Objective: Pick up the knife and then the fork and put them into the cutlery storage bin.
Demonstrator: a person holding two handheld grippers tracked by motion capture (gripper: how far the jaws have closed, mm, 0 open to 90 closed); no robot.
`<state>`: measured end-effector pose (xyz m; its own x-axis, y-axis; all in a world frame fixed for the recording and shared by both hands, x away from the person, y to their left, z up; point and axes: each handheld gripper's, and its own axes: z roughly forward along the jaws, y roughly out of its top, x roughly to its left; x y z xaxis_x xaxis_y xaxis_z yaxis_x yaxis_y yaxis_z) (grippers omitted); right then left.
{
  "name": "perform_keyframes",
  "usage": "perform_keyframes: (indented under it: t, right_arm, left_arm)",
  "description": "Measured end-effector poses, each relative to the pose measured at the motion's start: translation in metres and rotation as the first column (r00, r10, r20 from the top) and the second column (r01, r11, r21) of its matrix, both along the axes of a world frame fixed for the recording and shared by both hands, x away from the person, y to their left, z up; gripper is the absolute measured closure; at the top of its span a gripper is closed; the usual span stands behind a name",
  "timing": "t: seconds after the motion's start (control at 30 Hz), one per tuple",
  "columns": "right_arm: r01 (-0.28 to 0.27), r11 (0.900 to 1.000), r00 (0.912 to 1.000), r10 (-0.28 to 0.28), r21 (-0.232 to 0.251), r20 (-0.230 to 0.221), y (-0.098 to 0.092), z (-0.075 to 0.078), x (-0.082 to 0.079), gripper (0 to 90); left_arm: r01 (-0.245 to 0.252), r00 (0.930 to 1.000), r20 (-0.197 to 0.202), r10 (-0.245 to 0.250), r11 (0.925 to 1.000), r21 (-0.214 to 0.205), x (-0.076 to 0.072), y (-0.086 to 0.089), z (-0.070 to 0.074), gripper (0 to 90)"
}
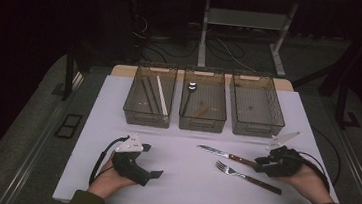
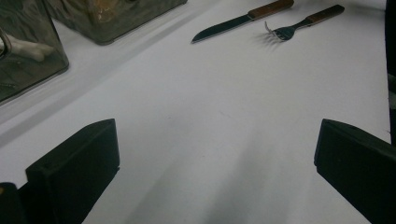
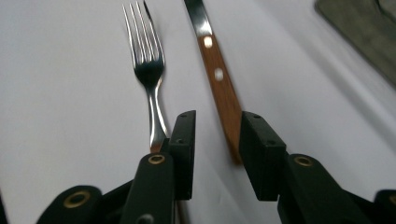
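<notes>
Both tongs were apart. Black jaws of the right gripper [image 3: 217, 149] stood on each side of the knife's [image 3: 219, 88] smooth brown wooden handle, not pinching it. Beside the knife lay a shiny fork [image 3: 147, 70] on the flat white table [image 1: 181, 182]. Jaws of the left gripper [image 1: 152, 160] were wide apart, with nothing between them. Farther back sat three see-through bins [image 1: 202, 106].
</notes>
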<state>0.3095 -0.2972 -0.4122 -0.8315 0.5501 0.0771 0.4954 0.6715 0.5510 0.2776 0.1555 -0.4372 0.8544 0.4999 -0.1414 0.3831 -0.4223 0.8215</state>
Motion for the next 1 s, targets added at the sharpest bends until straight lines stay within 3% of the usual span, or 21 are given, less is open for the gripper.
perform_keyframes:
  t: [0.17, 0.37, 0.4, 0.6, 0.7, 0.87, 1.0]
  right_arm:
    - [-0.084, 0.9948, 0.9965, 0.084, -0.058, -0.003, 0.033, 0.002, 0.022, 62.1]
    - [-0.172, 0.9730, 0.9850, 0.169, -0.153, -0.037, 0.066, -0.003, 0.038, 62.8]
    - [-0.179, 0.9652, 0.9839, 0.175, -0.191, -0.038, 0.071, -0.004, 0.040, 63.8]
    - [-0.209, 0.9317, 0.9780, 0.196, -0.297, -0.071, 0.085, -0.008, 0.048, 69.3]
    - [-0.255, 0.9039, 0.9667, 0.229, -0.344, -0.115, 0.093, -0.008, 0.053, 71.2]
    - [-0.301, 0.8660, 0.9518, 0.247, -0.399, -0.182, 0.105, -0.007, 0.060, 72.2]
    - [-0.314, 0.8496, 0.9459, 0.243, -0.424, -0.215, 0.110, -0.007, 0.064, 75.3]
  left_arm:
    - [0.003, 1.0000, 0.006, -0.003, 1.0000, -0.006, 0.001, 0.000, -0.001, 0.0]
    - [0.010, 0.9999, 0.006, -0.010, 0.9999, 0.000, 0.000, 0.000, -0.001, 0.0]
    - [0.010, 0.9999, 0.006, -0.010, 0.9999, 0.000, 0.000, 0.000, -0.001, 0.0]
    - [0.012, 0.9999, 0.004, -0.012, 0.9999, -0.003, -0.001, 0.000, -0.001, 0.0]
    - [0.013, 0.9999, 0.005, -0.013, 0.9999, -0.005, -0.001, 0.000, 0.000, 0.0]
    - [0.015, 0.9999, 0.002, -0.015, 0.9999, -0.005, -0.001, 0.000, 0.000, 0.0]
    - [0.019, 0.9998, 0.004, -0.019, 0.9998, -0.002, -0.001, -0.001, 0.000, 0.0]
